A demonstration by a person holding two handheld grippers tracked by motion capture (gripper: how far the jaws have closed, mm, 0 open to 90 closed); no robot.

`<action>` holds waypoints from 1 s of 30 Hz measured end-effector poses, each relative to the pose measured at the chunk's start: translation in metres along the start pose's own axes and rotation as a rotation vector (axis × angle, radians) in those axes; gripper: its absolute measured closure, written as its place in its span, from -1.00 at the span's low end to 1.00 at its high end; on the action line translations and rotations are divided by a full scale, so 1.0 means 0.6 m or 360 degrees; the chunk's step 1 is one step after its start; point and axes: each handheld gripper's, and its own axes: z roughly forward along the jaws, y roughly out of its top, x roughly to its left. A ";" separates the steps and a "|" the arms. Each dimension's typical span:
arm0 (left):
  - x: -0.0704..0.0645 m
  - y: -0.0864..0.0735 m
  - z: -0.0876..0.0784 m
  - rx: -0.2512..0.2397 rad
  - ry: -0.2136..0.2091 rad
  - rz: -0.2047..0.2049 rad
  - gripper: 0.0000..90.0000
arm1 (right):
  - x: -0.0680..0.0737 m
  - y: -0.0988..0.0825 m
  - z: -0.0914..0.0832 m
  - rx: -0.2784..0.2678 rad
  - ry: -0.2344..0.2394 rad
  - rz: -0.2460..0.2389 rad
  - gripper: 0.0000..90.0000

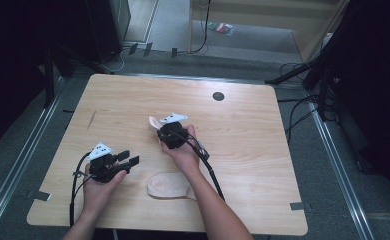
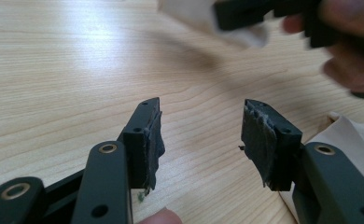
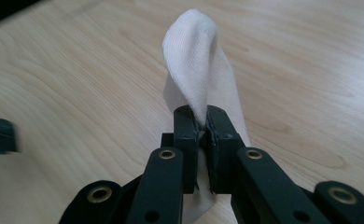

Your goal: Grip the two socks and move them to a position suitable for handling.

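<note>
The right gripper (image 3: pixel 202 122) had its fingers (image 3: pixel 185 128) pressed together on a white sock (image 3: pixel 195 56). The sock stuck up past the fingertips, and its folded top flopped over. In the high view that sock (image 1: pixel 154 122) sat near the middle of the worktop (image 1: pixel 243 140), at about 11 o'clock from the right hand (image 1: pixel 183 150).

The left gripper (image 1: pixel 129 157) had its fingers (image 2: pixel 147 135) apart, with nothing between them. They pointed toward 3 o'clock, across the wood.

A second sock (image 1: pixel 169 185) lay flat near the front edge. Its long side ran from 9 o'clock to 3 o'clock. It was at about 4 o'clock from the left fingers, and just beside the right forearm. The left gripper looked nearer to its toe end, and its fingers were free. So I think the left one would have to swing toward 4 o'clock to take it.
</note>
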 end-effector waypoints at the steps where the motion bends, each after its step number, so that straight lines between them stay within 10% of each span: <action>1: -0.001 0.000 0.001 -0.0001 0.0000 0.0002 0.08 | -0.005 0.004 -0.030 -0.0057 0.0041 0.0056 0.88; 8: -0.009 -0.001 0.006 0.0003 -0.0014 0.0020 0.09 | -0.040 -0.008 -0.122 -0.0172 0.0053 0.0175 0.88; 12: -0.015 0.002 0.009 -0.0017 -0.0060 0.0005 0.13 | -0.062 -0.044 -0.162 -0.0190 -0.0098 0.0130 0.88; 20: -0.026 0.003 0.020 0.0008 -0.0076 0.0027 0.14 | -0.089 -0.116 -0.143 -0.0104 -0.0238 0.0168 0.85; 23: -0.026 0.005 0.020 -0.0001 -0.0086 0.0012 0.14 | -0.094 -0.125 -0.133 -0.0101 -0.0181 0.0170 0.06; 30: -0.039 0.027 0.036 0.0027 -0.0197 -0.0061 0.15 | -0.126 -0.147 -0.205 -0.0258 -0.0202 0.0336 -0.05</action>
